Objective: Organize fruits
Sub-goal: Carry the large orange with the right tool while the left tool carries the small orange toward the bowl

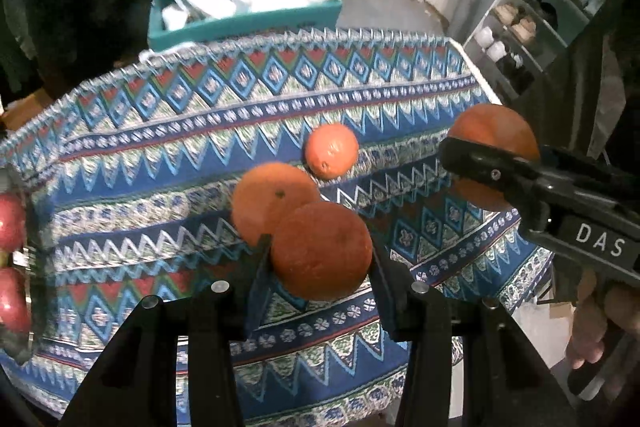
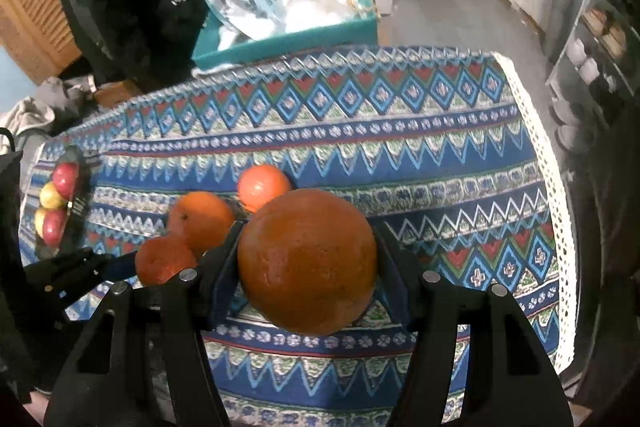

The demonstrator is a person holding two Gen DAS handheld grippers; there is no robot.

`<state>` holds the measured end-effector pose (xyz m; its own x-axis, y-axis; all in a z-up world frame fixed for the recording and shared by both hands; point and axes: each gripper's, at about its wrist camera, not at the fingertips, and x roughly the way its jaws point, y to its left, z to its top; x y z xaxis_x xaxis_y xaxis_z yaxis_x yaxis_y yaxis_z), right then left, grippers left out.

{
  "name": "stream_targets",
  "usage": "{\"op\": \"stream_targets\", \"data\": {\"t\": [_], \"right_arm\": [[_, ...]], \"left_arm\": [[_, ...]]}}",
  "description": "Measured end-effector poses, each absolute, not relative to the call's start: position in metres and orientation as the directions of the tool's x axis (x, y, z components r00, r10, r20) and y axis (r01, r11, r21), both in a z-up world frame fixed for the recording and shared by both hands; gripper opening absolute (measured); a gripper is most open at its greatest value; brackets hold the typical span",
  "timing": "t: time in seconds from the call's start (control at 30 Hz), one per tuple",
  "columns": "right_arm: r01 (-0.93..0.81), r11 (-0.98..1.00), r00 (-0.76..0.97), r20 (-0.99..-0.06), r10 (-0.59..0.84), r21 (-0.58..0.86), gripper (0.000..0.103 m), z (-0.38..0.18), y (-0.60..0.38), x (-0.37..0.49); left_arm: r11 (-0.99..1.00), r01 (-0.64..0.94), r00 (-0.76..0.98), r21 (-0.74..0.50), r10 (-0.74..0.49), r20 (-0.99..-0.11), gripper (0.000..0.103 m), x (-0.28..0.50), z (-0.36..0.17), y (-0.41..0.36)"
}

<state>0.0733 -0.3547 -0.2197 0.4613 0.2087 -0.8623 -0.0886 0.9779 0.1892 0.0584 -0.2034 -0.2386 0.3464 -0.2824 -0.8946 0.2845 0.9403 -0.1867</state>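
The patterned tablecloth (image 2: pixel 400 131) covered the table. Each gripper was clamped on an orange: the right gripper (image 2: pixel 308 267) on the large orange (image 2: pixel 308 259), the left gripper (image 1: pixel 322 255) on the dark orange (image 1: pixel 322 251). Two loose oranges (image 1: pixel 332 151) lay just beyond. In my judgement, both loads should travel level toward the fruit basket (image 2: pixel 78 203) at the cloth's left end, one at a time. The basket was cut off and blurred; its free room could not be judged.
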Motion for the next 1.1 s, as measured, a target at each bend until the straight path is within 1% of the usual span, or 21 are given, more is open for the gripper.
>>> {"op": "stream_targets", "data": {"t": [0.23, 0.6, 1.1], "right_arm": [[-0.128, 0.972, 0.509, -0.828, 0.235, 0.197, 0.062, -0.192, -0.337, 0.071], [-0.196, 0.959, 0.564, -0.777, 0.279, 0.202, 0.062, -0.151, -0.303, 0.069], [-0.301, 0.930, 0.565, -0.746, 0.352, 0.211, 0.062, -0.122, -0.241, 0.078]], "left_arm": [[0.944, 0.279, 0.422, -0.175, -0.284, -0.861, 0.047, 0.052, -0.203, -0.181], [0.954, 0.245, 0.511, -0.174, -0.279, -0.813, 0.047, 0.049, -0.160, -0.148], [0.968, 0.167, 0.563, -0.187, -0.250, -0.788, 0.047, 0.047, -0.141, -0.090]]}}
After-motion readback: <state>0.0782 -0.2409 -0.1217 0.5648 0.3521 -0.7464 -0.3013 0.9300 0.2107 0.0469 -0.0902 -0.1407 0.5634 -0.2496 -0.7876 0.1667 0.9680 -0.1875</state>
